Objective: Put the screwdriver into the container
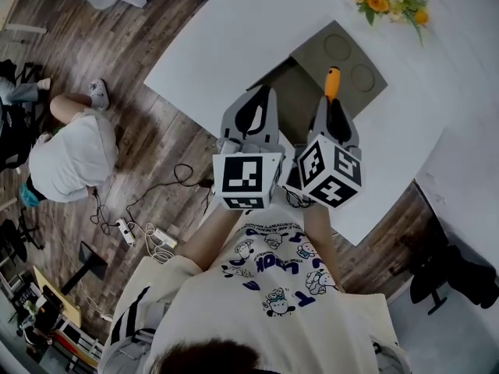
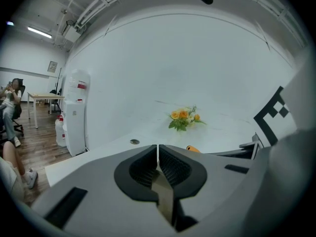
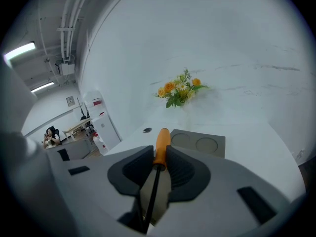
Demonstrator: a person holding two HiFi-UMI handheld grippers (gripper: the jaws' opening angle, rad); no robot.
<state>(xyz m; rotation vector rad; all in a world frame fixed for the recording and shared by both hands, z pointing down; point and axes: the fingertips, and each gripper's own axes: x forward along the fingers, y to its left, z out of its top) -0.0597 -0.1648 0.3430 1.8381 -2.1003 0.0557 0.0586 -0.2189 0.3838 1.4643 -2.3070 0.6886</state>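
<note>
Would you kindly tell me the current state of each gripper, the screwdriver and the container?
Left gripper, shut, nothing between its jaws.
Right gripper, shut on the screwdriver.
Screwdriver, held, with its orange handle sticking out past the jaws.
Container, resting on the white table, screwdriver not yet in it.

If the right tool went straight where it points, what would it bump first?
Probably the grey container on the white table: the right tool, gripping the orange-handled screwdriver, aims down at it. Depth is unclear.
</note>
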